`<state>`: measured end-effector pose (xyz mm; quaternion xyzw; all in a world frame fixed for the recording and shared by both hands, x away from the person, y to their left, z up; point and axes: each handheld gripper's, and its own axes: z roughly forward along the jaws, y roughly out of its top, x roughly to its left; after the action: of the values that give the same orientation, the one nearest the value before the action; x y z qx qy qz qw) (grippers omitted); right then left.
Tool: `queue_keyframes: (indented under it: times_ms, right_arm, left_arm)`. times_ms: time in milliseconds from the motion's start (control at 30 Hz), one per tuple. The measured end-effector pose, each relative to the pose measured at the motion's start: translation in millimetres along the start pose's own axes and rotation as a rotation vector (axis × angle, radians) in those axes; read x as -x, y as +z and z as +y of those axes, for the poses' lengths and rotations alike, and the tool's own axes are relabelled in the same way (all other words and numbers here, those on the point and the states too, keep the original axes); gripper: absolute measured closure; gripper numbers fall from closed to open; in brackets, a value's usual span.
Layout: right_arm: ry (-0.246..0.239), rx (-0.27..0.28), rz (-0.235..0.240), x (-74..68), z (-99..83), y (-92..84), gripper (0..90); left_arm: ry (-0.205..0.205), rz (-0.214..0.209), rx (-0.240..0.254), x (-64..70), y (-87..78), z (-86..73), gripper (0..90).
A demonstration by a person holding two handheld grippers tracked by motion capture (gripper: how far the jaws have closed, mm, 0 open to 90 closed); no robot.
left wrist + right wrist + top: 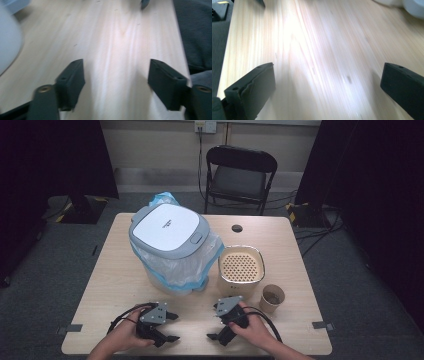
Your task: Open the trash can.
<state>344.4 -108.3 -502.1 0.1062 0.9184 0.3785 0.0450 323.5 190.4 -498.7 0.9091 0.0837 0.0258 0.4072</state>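
A grey bin with a white lid (169, 229) and a pale blue plastic liner stands at the table's middle left. To its right is a beige container with a perforated top (241, 266), and beside that a paper cup (272, 298) with something brown inside. Near the front edge, hands hold both grippers, which point toward each other. My left gripper (173, 327) is open over bare wood, its jaws wide apart (116, 67). My right gripper (214, 321) is also open with nothing between its jaws (328, 68).
The wooden table (295, 245) has a round cable hole (237, 228) at the back. A black folding chair (240, 175) stands behind it. Dark curtains hang at both sides. The bin's blurred side (7, 45) lies left of the left gripper's jaws.
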Motion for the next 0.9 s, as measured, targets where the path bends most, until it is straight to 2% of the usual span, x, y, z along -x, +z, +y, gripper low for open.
queue_keyframes:
  times_ms: [100, 167, 333, 367, 433, 467, 500, 533, 567, 600, 667, 733, 833, 867, 900]
  right_arm:
    - [-0.008, 0.001, -0.001, 3.8, -7.7, -7.8, 0.0]
    - [0.006, 0.003, -0.002, 3.9, -9.0, -8.8, 0.0]
    - [0.007, -0.007, -0.002, 4.3, -7.9, -9.5, 0.0]
    - [-0.005, -0.032, 0.007, 4.8, -5.3, -10.2, 2.5]
    - [-0.017, -0.038, 0.017, 5.1, -1.6, -14.4, 22.5]
    - [-0.019, -0.040, 0.029, 4.9, 0.7, -17.0, 23.1]
    - [-0.021, -0.040, 0.035, 4.4, 3.1, -19.9, 13.9]
    - [-0.018, -0.042, 0.034, 3.4, 5.9, -22.8, 11.9]
    - [-0.030, -0.048, 0.032, 2.9, 9.0, -26.8, 18.7]
    - [-0.030, -0.043, 0.033, 1.9, 12.1, -31.1, 20.3]
    - [-0.013, -0.028, 0.047, 2.4, 17.9, -39.7, 14.1]
    - [0.000, -0.019, 0.054, 3.3, 24.4, -49.4, 17.8]
    - [0.012, -0.001, 0.058, 6.9, 34.0, -63.7, 16.1]
    - [0.012, -0.001, 0.058, 6.9, 34.0, -63.7, 16.1]
    - [0.019, 0.004, 0.057, 9.6, 40.3, -73.1, 16.1]
  left_arm:
    - [0.008, -0.003, -0.013, -0.3, 1.3, 1.8, 24.7]
    - [0.007, -0.003, -0.011, -0.1, 2.8, 2.4, 22.4]
    - [0.007, -0.003, -0.009, -0.1, 2.4, 1.2, 20.4]
    - [0.009, -0.007, 0.001, 0.3, 3.0, 0.4, 19.6]
    - [0.021, -0.015, -0.009, 0.1, 2.7, 0.3, 17.7]
    - [0.024, -0.019, -0.007, 0.1, 3.4, 0.1, 16.3]
    - [0.024, -0.018, -0.011, 0.2, 3.4, 0.2, 14.8]
    - [0.019, -0.016, -0.010, 0.7, 3.5, 0.2, 14.7]
    - [0.020, -0.016, -0.010, 0.7, 3.4, 0.2, 14.7]
    - [0.024, -0.017, -0.012, 0.4, 3.3, 0.1, 14.6]
    - [0.022, -0.017, -0.012, 0.5, 3.3, 0.2, 14.6]
    - [0.021, -0.016, -0.010, 0.8, 3.4, 0.2, 14.3]
    - [0.023, -0.017, -0.012, 0.5, 3.4, 0.2, 14.2]
    - [0.023, -0.019, -0.011, 0.3, 3.4, 0.1, 14.2]
    - [0.022, -0.021, -0.011, 0.2, 3.3, 0.3, 14.1]
